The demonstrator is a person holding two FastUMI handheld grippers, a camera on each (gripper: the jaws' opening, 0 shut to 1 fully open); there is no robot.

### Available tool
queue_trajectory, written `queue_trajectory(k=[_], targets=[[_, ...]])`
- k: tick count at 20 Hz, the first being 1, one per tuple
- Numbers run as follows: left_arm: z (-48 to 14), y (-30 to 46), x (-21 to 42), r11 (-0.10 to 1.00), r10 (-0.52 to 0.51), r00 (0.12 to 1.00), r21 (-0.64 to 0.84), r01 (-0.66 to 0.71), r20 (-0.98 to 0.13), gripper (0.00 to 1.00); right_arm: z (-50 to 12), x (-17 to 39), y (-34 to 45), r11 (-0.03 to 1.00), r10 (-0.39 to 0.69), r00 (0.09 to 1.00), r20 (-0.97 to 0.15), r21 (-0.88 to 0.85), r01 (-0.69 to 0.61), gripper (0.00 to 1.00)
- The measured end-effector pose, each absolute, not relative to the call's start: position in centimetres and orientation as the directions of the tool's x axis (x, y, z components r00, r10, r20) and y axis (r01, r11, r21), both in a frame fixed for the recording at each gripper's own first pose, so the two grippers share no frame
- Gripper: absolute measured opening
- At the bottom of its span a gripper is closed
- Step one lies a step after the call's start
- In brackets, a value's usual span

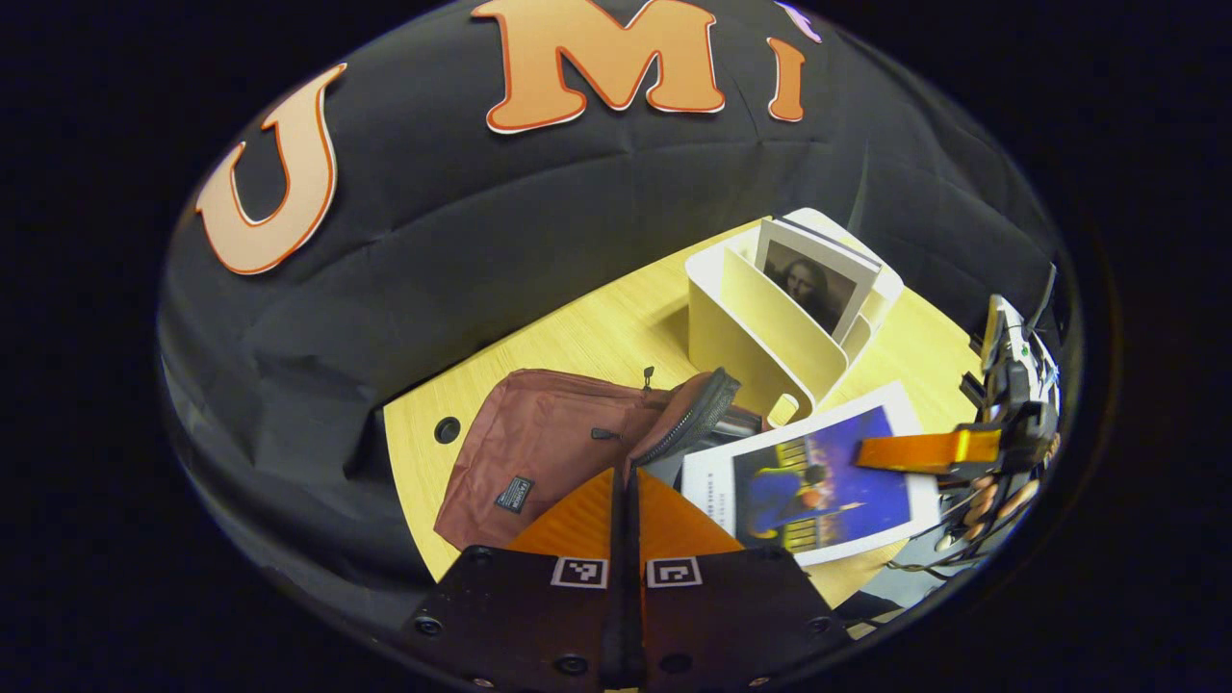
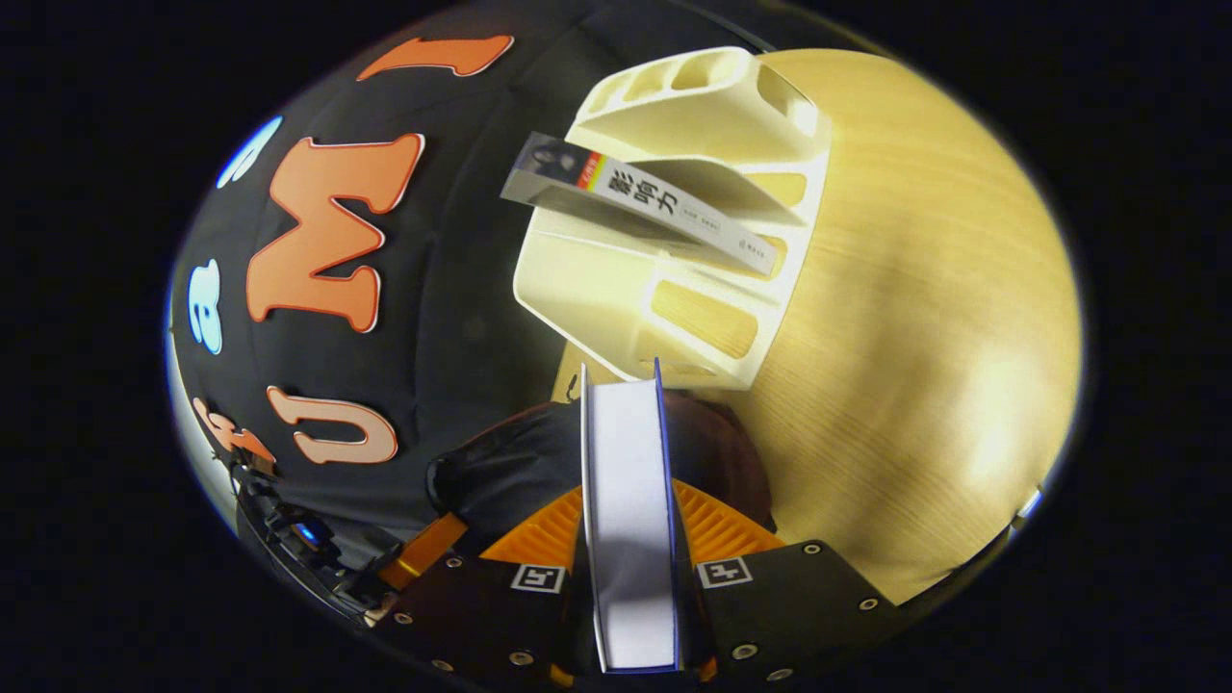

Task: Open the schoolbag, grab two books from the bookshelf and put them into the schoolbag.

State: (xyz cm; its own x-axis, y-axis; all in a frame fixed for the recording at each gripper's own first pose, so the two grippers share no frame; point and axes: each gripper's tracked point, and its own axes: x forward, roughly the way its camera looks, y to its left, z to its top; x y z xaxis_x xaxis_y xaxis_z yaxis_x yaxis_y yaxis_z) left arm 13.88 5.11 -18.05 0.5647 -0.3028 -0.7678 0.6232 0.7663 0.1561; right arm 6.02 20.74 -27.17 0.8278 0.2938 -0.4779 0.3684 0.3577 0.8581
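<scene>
- Writing: the book (image 2: 664, 207) in the rack (image 2: 674, 279) carries print along its spine, too small to make out. The bag (image 1: 549, 452) has a small dark label patch on its front, too small to read. The held book (image 1: 818, 486) has a line of small print down its cover's white margin, also unreadable.
- Count: two books, one rack, one bag, two grippers, one table (image 1: 597, 327).
- Books: one stands tilted in a rack slot, its cover a dark portrait in the left gripper view. The other has a blue and yellow cover picture with a white border; it is held above the table, just beside the bag's open mouth and in front of the rack.
- Bag: reddish-brown, lying on the table left of the rack, its zipped top flap lifted open.
- Right gripper (image 2: 630, 539): clamped on the held book, both fingers pressing its covers; its own view looks along the white page edge. In the left gripper view it (image 1: 914, 452) reaches in from the right, level, gripping the book's edge, with a hand's fingers (image 1: 996, 500) curled beneath the body.
- Left gripper (image 1: 626, 520): fingers closed together with nothing visible between them, pointing at the bag's opening, just at its flap.
</scene>
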Motion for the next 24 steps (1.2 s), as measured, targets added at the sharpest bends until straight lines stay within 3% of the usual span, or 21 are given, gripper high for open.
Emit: queue_trajectory(k=[8,11,12,13,15,16,17,20,22,23,24], targets=[[-17.1,3.6,12.2,0.715,-0.312,0.567,0.205,0.669,-0.762,0.01,-27.5,11.8,26.1,0.326,0.265,0.879,-0.396,0.895,0.304,0.35],[-17.1,3.5,12.1,0.708,-0.311,0.573,0.217,0.672,-0.758,0.01,-28.1,12.9,27.9,0.353,0.256,0.872,-0.417,0.88,0.317,0.35],[-17.0,3.4,12.3,0.71,-0.312,0.58,0.222,0.669,-0.752,0.01,-28.5,13.0,28.4,0.357,0.261,0.865,-0.429,0.875,0.327,0.46],[-17.0,3.6,12.4,0.708,-0.303,0.586,0.235,0.666,-0.751,0.01,-29.0,13.1,29.1,0.362,0.274,0.854,-0.443,0.87,0.335,0.35],[-17.2,4.0,12.4,0.705,-0.296,0.588,0.243,0.666,-0.753,0.01,-29.4,12.6,30.0,0.371,0.297,0.836,-0.461,0.863,0.344,0.36],[-17.5,4.0,12.5,0.708,-0.3,0.581,0.231,0.667,-0.757,0.01,-29.6,12.6,30.0,0.377,0.294,0.831,-0.471,0.857,0.352,0.48],[-17.6,4.1,12.5,0.715,-0.304,0.574,0.217,0.665,-0.76,0.01,-29.5,12.4,29.8,0.377,0.299,0.828,-0.475,0.856,0.355,0.37],[-18.0,5.0,12.9,0.729,-0.296,0.576,0.209,0.652,-0.762,0.01,-30.7,11.2,29.0,0.387,0.297,0.791,-0.535,0.825,0.412,0.41],[-18.2,5.3,13.0,0.735,-0.298,0.57,0.197,0.649,-0.766,0.01,-31.1,10.9,28.1,0.397,0.281,0.781,-0.557,0.809,0.434,0.54],[-18.4,5.3,13.0,0.739,-0.302,0.566,0.186,0.647,-0.767,0.01,-31.1,10.5,27.8,0.397,0.286,0.775,-0.564,0.806,0.44,0.56],[-18.5,5.3,13.1,0.742,-0.306,0.563,0.178,0.646,-0.768,0.01,-31.1,10.2,27.5,0.402,0.289,0.768,-0.571,0.801,0.444,0.8]])
